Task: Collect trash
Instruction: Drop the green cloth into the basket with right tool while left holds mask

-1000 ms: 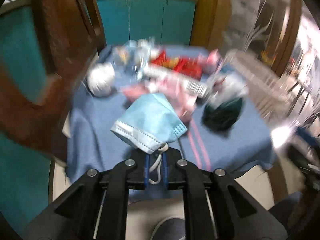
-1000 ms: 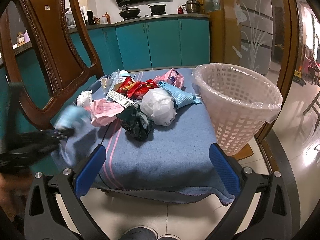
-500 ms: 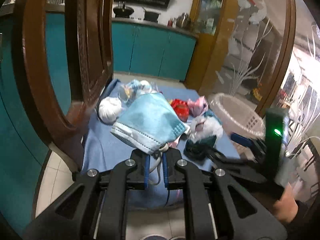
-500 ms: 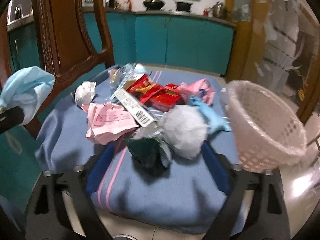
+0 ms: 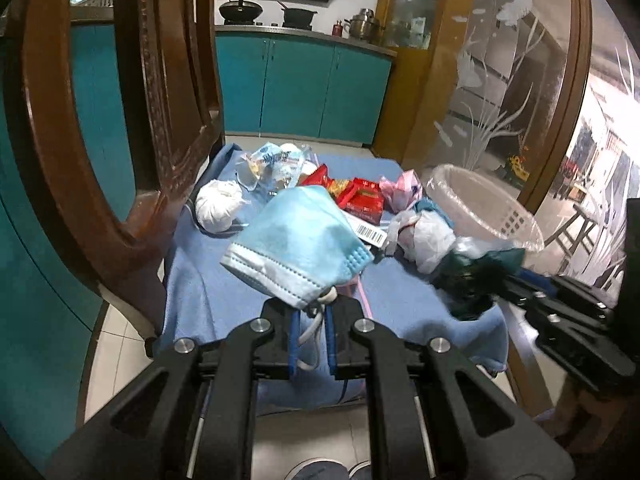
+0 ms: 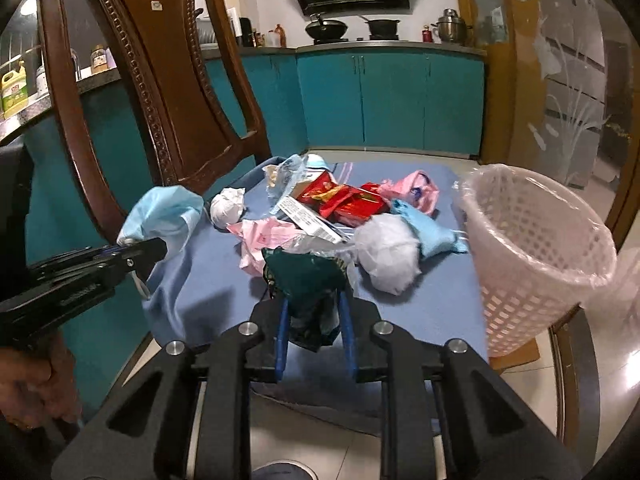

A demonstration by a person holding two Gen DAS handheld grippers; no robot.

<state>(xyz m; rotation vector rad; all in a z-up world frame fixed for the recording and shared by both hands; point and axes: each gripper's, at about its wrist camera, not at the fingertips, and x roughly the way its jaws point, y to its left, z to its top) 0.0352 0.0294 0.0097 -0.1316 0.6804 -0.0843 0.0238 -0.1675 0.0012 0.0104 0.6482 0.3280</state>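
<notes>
— Pinching a pale blue pleated face mask point(image 5: 298, 240) by its white ear loop, the left hand-held gripper point(image 5: 312, 334) has its blue pads pressed together on it, and the mask is lifted clear of the blue cloth-covered worktop point(image 6: 432, 300).

— And the right hand-held gripper point(image 6: 314, 340)?

— Its jaws are closing on a crumpled dark green foil wrapper point(image 6: 308, 284), which sits between the pads and looks already squeezed.

— Where's the bin?

— The pink plastic lattice basket with a clear liner point(image 6: 536, 256) stands at three o'clock from that wrapper, on the worktop's edge. At twelve o'clock lies the heap: a white crumpled plastic bag point(image 6: 386, 256), red snack packets point(image 6: 348, 202), pink paper point(image 6: 266, 236).

— The tissue?

— A white tissue ball point(image 6: 228, 206) sits at eleven o'clock, near the carved brown wooden chair point(image 6: 160, 76).
</notes>
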